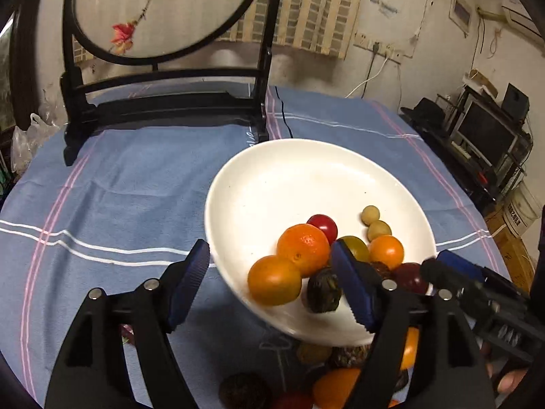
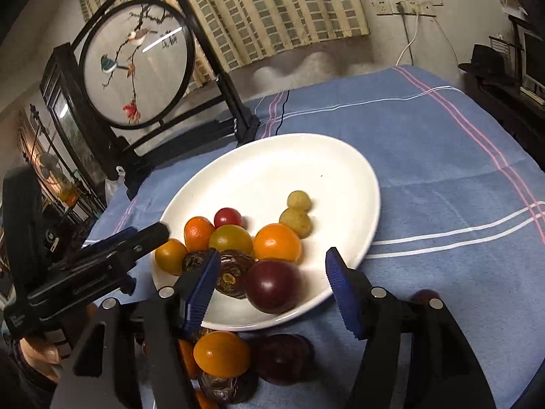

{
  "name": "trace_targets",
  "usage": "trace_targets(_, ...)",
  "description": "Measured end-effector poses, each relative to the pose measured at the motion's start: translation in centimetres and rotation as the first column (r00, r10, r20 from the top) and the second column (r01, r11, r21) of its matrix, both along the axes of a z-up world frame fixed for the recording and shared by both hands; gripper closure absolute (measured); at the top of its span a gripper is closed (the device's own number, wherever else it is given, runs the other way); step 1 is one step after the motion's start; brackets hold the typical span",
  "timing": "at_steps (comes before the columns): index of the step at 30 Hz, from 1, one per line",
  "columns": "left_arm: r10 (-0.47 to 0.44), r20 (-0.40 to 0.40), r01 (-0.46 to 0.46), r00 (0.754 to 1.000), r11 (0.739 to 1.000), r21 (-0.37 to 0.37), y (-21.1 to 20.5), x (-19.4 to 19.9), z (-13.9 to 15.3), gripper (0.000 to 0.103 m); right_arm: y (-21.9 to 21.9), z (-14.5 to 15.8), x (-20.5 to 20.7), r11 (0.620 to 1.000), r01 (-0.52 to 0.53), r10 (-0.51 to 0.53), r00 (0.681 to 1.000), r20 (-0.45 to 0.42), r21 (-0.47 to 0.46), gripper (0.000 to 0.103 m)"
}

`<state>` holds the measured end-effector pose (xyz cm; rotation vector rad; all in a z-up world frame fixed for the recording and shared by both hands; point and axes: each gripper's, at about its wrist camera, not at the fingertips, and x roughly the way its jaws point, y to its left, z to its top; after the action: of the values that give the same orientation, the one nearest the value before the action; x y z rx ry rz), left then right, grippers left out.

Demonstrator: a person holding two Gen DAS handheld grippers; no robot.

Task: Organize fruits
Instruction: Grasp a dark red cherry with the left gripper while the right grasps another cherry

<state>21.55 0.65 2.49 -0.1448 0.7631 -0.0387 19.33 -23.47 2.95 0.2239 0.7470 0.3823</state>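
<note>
Both grippers are hovering over the near edge of the white plate, w/ nothing held. Left gripper is standing wide open, jaws straddling the plate's near-left rim; right gripper is also spread open, jaws sitting either side of a dark purple plum on the plate. The plate is resting on the blue striped cloth & is already carrying a cluster at its near side: oranges, a red cherry tomato, a yellow-green tomato, two pale green round fruits, and dark brown ridged fruits. More fruit is still lying on the cloth just in front of the plate: an orange-yellow fruit, another dark plum, a brown ridged one. Judging from this, the task is partway thru, approx half the fruit plated, and the step in hand is likely going back for the next loose piece. Next move is calling for lowering the right gripper to the orange-yellow fruit, closing gently around its middle so it isn't rolling away, then lifting over the rim w/o knocking the pile.
</note>
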Motion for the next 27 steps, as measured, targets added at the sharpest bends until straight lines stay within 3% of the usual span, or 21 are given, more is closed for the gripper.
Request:
trace_targets(4, 0.023, 0.021, -0.023, 1.0, 1.0, -0.013, 1.3, -1.8, 0.6, 0.024, -0.9, 0.2, -0.5, 1.0, 0.02, -0.02, 1.0, -0.005, 0.006, 0.033)
trace_targets(10, 0.056, 0.024, -0.056, 0.998, 0.998, -0.003, 3.2, -4.2, 0.3, 0.023, -0.9, 0.4, -1.3, 0.999, 0.026, -0.026, 0.999, -0.022, -0.027, 0.032)
trace_targets(21, 0.06, -0.001, -0.06, 0.998, 0.99, 0.13, 5.0, -7.6, -2.0, 0.023, 0.7, -0.6, -4.8, 0.989, -0.006, 0.004, 1.0, -0.017, -0.146, 0.032)
trace_targets(23, 0.07, -0.003, -0.068, 0.998, 0.985, 0.159, 5.1, -7.5, -2.2, 0.027, 0.6, -0.6, -5.1, 0.988, -0.002, 0.0, 1.0, -0.014, -0.152, 0.032)
trace_targets(27, 0.092, -0.028, -0.087, 0.995, 0.986, 0.142, 5.9, -6.6, -3.0, 0.04, 0.3, -0.3, -5.4, 0.989, 0.005, -0.005, 1.0, -0.004, -0.147, 0.032)
